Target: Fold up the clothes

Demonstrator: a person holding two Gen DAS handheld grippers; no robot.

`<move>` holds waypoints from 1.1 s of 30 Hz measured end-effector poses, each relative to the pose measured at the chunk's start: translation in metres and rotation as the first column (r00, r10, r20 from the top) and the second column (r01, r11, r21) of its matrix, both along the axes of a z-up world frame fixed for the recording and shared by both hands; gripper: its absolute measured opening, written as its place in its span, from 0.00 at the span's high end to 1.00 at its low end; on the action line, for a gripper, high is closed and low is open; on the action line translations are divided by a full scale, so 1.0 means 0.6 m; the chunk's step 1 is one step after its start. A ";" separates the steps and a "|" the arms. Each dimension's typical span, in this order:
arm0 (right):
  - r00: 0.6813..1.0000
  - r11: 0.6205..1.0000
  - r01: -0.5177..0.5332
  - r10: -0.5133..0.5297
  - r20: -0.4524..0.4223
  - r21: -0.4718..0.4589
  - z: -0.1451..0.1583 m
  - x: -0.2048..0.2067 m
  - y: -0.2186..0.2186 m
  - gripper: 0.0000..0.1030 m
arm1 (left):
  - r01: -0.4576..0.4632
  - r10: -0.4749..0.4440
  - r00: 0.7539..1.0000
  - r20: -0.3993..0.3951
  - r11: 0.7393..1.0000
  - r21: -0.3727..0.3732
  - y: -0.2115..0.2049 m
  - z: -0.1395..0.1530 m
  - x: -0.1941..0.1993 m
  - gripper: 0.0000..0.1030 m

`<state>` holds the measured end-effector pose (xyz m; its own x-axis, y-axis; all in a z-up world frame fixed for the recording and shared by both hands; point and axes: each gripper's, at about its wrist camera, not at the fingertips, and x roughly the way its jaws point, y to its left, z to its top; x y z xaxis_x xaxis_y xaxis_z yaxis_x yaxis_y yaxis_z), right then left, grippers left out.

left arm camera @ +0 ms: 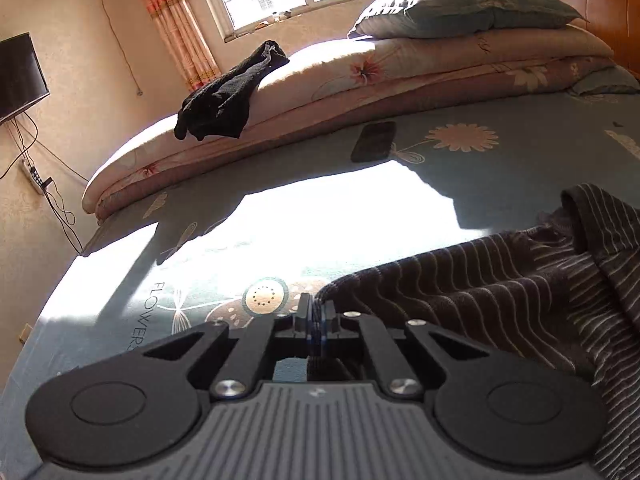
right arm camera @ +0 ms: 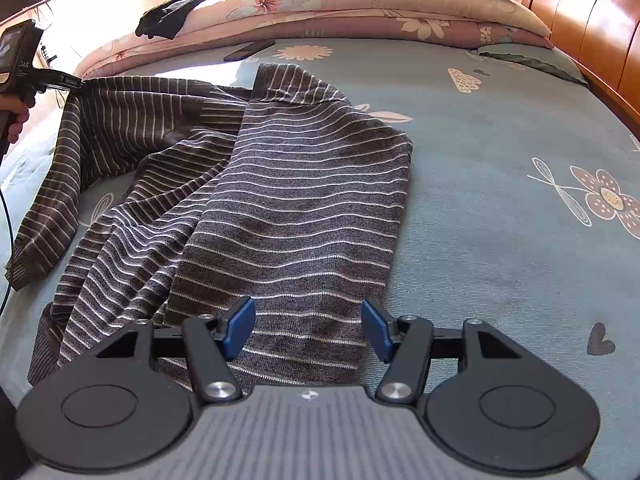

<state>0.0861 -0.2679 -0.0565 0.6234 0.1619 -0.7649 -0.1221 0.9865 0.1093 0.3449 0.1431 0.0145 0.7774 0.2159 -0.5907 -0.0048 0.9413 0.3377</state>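
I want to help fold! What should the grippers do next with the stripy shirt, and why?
Probably carry the left gripper across toward the middle: it is shut on the shirt edge, lifted, while the right gripper hangs open over the flat part.

Left gripper (left arm camera: 316, 316) jaws clamped; right gripper (right arm camera: 308, 326) jaws apart.

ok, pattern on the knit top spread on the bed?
Dark grey-brown knit top with thin white horizontal stripes, clearest in the right wrist view.
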 end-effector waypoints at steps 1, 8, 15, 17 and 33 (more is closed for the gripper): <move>1.000 1.000 0.003 -0.003 -0.004 -0.001 -0.002 0.002 -0.002 0.38 | -0.014 0.014 1.000 0.008 1.000 0.016 0.004 0.001 0.009 0.98; 0.999 1.000 0.024 -0.024 -0.026 -0.009 -0.017 0.015 -0.008 0.38 | -0.148 0.144 0.988 0.061 0.987 0.059 0.062 0.016 0.059 1.00; 0.999 1.000 0.024 -0.024 -0.049 -0.001 -0.033 0.026 -0.003 0.38 | -0.179 0.179 0.984 0.007 0.982 0.063 0.110 -0.014 0.065 0.98; 0.998 1.000 0.019 -0.019 -0.055 0.001 -0.036 0.029 0.004 0.38 | -0.137 0.138 0.989 -0.056 0.990 0.035 0.108 -0.037 0.055 0.95; 0.999 0.999 -0.044 0.043 -0.022 -0.013 -0.008 0.001 0.061 0.35 | 0.113 -0.173 0.973 -0.155 0.935 -0.336 0.098 -0.061 -0.190 0.38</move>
